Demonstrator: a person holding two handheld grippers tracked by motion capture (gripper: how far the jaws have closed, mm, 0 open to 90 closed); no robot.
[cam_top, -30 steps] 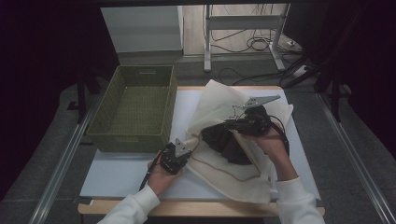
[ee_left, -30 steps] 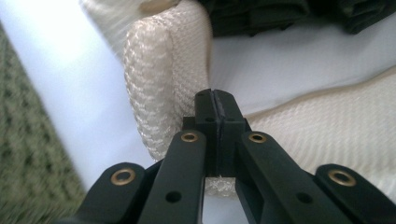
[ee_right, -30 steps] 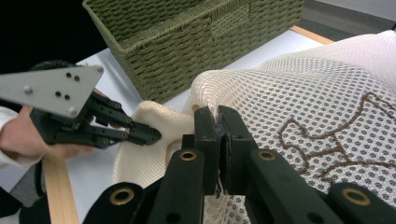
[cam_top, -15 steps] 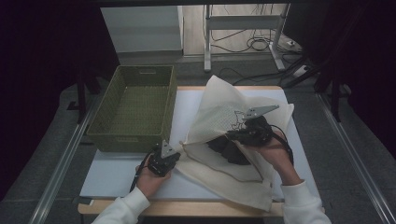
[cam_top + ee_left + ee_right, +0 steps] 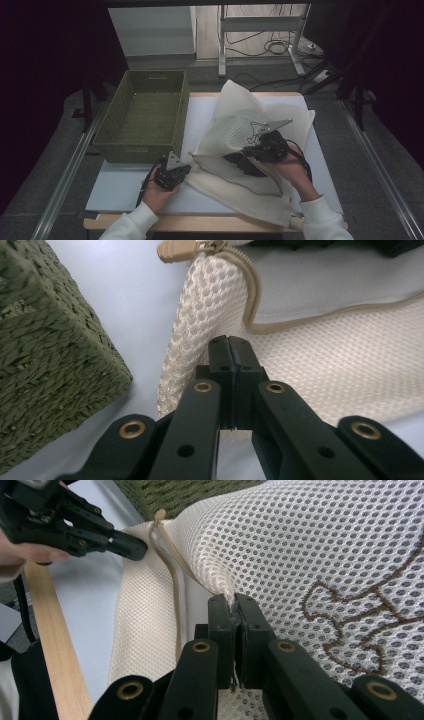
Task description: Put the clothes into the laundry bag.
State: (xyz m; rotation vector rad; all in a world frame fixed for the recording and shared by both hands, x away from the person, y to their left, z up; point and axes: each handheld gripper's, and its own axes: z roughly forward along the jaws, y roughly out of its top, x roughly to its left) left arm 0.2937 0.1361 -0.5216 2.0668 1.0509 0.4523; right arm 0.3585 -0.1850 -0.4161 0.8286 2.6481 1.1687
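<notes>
High view shows a big cream mesh bag (image 5: 235,135) lying on the white bench (image 5: 115,187), just to the right of a green basket (image 5: 142,117). The bag has a zip along its edge, and the zip pull (image 5: 175,250) sits at the corner nearest the basket. Something dark lies in the bag's open mouth, but I cannot tell what it is.

The left gripper (image 5: 170,175) is at the bag's near left corner. In the left gripper view its jaws are pressed together with the mesh edge pinched between them, just below the zip pull. The right gripper (image 5: 260,150) is over the middle of the bag. In the right gripper view its jaws are clamped on a fold of the top mesh layer, next to a brown stitched picture (image 5: 350,615).

It looks like the two hands are pulling the bag's mouth open. To do this well, the left hand should hold its corner low and steady. The right hand should lift the top layer up and away slowly. Both pinches are small, so a hard tug could make the mesh slip out.
</notes>
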